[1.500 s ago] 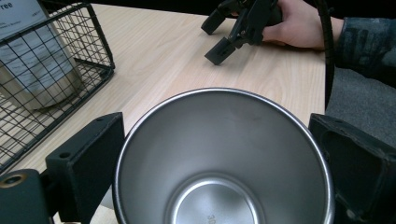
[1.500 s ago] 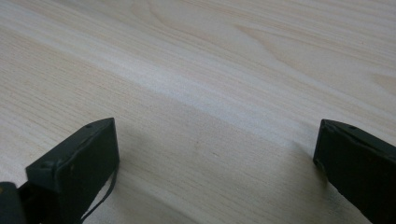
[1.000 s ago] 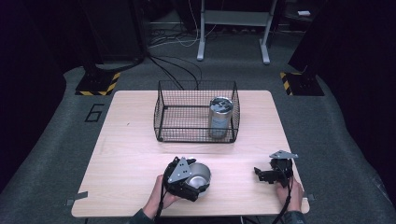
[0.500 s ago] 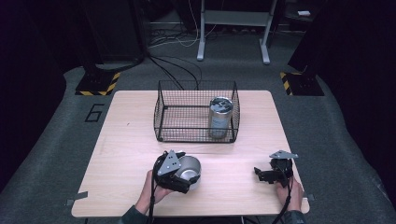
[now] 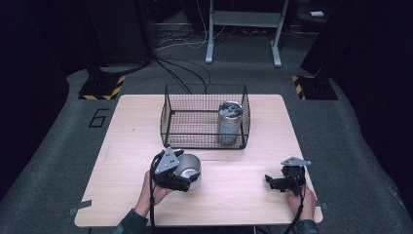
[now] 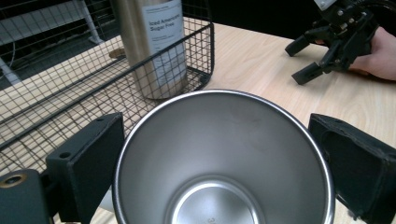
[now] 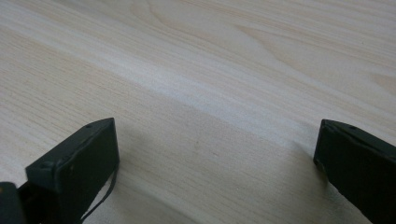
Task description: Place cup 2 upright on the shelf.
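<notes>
A steel cup [image 5: 190, 166] is held over the near left of the wooden table [image 5: 131, 126], tipped so its empty inside [image 6: 219, 140] faces the left gripper view. My left gripper [image 5: 187, 177] is shut on it, one black jaw on each side of the rim. A black wire basket [image 5: 168, 117] stands at the table's middle back. Inside its right end stands an upright steel bottle [image 5: 229, 122] with a white label [image 6: 163, 37]. My right gripper [image 5: 275, 183] rests open near the front right edge, jaws wide over bare wood [image 7: 215, 163].
A person's hands hold both grippers from the near edge. The basket wall [image 6: 201, 46] is just beyond the cup. My right gripper [image 6: 295, 63] lies across bare wood at the right. Cables, a metal stand and hazard-striped feet lie on the floor behind the table.
My left gripper has carried the cup to the left and a little farther from the near edge. The right gripper has not moved.
</notes>
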